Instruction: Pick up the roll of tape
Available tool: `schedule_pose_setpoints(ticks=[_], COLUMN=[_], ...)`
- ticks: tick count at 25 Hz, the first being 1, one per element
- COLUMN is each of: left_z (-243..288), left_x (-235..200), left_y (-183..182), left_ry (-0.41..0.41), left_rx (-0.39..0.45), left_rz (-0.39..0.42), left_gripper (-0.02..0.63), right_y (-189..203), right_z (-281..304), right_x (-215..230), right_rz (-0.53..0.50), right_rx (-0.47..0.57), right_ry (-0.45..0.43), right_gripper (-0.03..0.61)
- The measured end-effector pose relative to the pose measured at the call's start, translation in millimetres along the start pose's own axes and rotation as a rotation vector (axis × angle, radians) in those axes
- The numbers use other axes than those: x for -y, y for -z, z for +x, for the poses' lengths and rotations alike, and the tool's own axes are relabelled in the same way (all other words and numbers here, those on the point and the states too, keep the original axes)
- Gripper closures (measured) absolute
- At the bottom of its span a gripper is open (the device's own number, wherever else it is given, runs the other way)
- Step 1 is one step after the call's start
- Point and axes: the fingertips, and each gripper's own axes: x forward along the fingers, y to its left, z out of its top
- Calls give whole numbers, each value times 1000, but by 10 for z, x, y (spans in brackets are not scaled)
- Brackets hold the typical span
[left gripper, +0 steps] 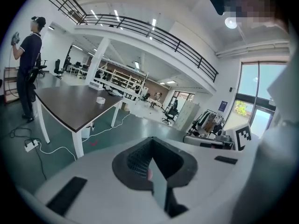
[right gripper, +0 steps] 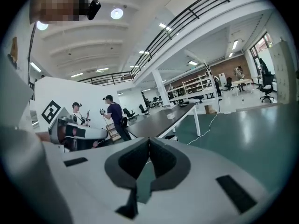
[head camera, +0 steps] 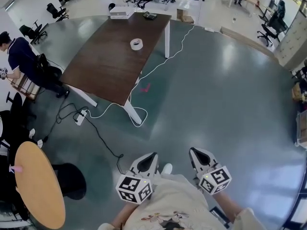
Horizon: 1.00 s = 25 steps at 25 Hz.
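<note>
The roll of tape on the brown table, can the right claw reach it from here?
Probably not yet: the roll of tape lies on the table, across open floor from the right claw. Nothing blocks the walk over.

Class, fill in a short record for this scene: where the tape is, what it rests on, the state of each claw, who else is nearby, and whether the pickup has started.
tape: white roll, lying flat, untouched
support: dark brown table with white legs
left claw: shut, empty, over the floor, well short of the table
right claw: shut, empty, level with the left one
bystander: person standing by the table's left side in the head view
pickup: not yet begun
</note>
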Motion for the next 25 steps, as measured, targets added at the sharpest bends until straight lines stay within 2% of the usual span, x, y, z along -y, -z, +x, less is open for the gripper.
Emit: schedule_pose_setpoints(ticks=[5,10,17,25], left_z=[38,200,562,1070], left_x=[-145,-300,-815,-1697], left_y=[-67,-134,-336,-1120], left_ry=[-36,-30,-18,12], left_rx=[18,-3,-22,-16], left_rz=[-32,-46,-81,-105], left_gripper=[607,607,607,607], right_y=[-6,-40,-125,-588], right_z=[164,443,1036,2162], right_x=[117,160,305,452], right_rz=[-2,7,0,-33], right_rx=[-17,-31,-64,-104], right_ry=[-6,-23,-8,19], right_gripper=[572,572,572,572])
